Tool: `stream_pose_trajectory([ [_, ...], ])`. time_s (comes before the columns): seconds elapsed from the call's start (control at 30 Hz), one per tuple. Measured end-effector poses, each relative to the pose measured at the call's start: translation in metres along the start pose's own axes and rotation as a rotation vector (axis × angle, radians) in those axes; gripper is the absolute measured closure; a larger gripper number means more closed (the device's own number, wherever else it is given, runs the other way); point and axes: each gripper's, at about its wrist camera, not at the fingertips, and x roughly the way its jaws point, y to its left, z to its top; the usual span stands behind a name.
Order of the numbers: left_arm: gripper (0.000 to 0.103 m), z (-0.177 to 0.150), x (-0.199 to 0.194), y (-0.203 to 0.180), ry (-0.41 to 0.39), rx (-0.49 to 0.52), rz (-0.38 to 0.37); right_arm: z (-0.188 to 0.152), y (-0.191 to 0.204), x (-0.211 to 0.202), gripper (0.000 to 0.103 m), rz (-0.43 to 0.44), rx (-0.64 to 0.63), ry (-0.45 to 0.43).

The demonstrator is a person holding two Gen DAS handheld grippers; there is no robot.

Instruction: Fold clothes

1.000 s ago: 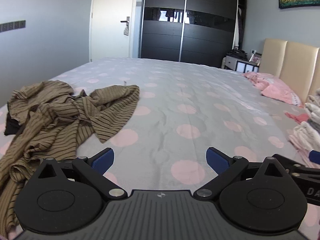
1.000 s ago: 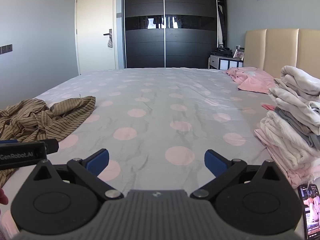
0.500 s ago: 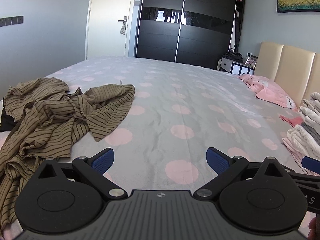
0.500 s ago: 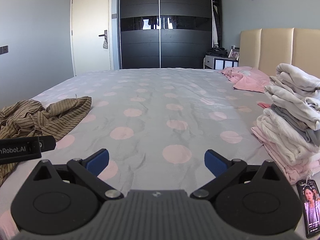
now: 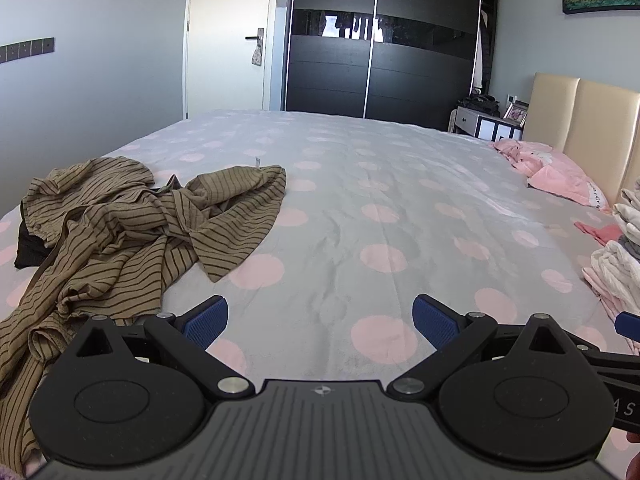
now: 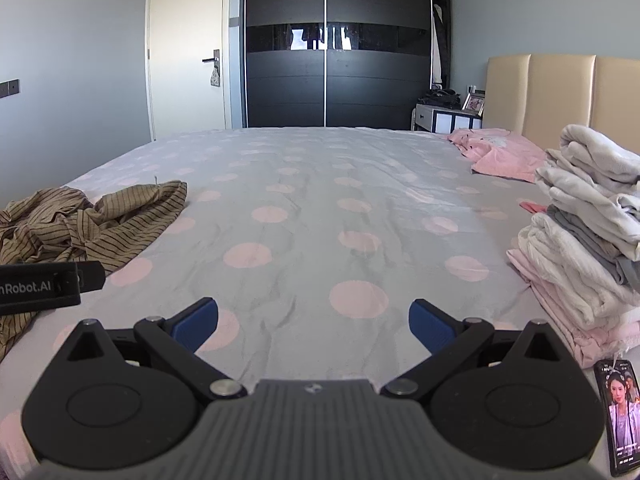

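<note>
A crumpled brown striped garment lies on the left of the bed; it also shows in the right wrist view. My left gripper is open and empty, low over the sheet, right of the garment's near edge. My right gripper is open and empty over the bare sheet. A stack of folded white, grey and pink clothes stands at the right; its edge shows in the left wrist view.
The grey bedsheet with pink dots spreads ahead. A pink pillow lies by the beige headboard. A phone lies at the near right. A black item lies under the garment's left side. A dark wardrobe stands beyond.
Both grippers have drifted slightly, the views shifting a little; the garment sits a bit more to the right in the left wrist view. Nothing on the bed has moved.
</note>
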Motion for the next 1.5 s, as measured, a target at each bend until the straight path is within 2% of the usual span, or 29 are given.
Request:
stream_pose_trajectory([
  [0.27,0.002,-0.002,0.009,0.013,0.067,-0.027,0.012,-0.003,0.004,0.011,0.001,0.020,0.051,0.064],
  [0.4,0.002,-0.002,0.010,0.021,0.077,-0.017,0.034,-0.001,0.011,0.012,0.001,0.012,0.038,0.050],
  [0.5,0.002,-0.003,0.013,0.032,0.102,-0.035,0.045,0.001,0.016,0.014,0.001,0.040,0.014,0.051],
  [0.77,0.002,-0.005,0.024,0.067,0.162,-0.099,0.079,0.006,0.036,0.028,0.001,0.081,-0.022,0.083],
  [0.9,0.006,0.002,0.037,0.085,0.198,-0.107,0.100,0.007,0.049,0.040,0.001,0.102,-0.067,0.112],
  [1.0,0.008,0.011,0.046,0.101,0.187,-0.084,0.139,0.009,0.054,0.050,0.001,0.116,-0.063,0.127],
  [1.07,0.017,0.019,0.056,0.114,0.192,-0.053,0.162,0.010,0.056,0.056,0.001,0.127,-0.054,0.139],
  [1.1,0.024,0.024,0.063,0.122,0.196,-0.035,0.173,0.010,0.057,0.059,0.001,0.133,-0.050,0.145],
  [1.13,0.026,0.029,0.069,0.131,0.192,-0.019,0.187,0.010,0.057,0.062,0.001,0.137,-0.046,0.152],
  [1.33,0.027,0.059,0.102,0.190,0.130,0.013,0.309,0.006,0.056,0.081,0.001,0.169,-0.026,0.205],
  [1.4,0.027,0.066,0.115,0.210,0.133,0.002,0.347,0.004,0.055,0.088,0.001,0.183,-0.017,0.226],
  [1.5,0.027,0.066,0.138,0.232,0.182,-0.029,0.359,0.002,0.053,0.098,0.001,0.181,-0.003,0.249],
])
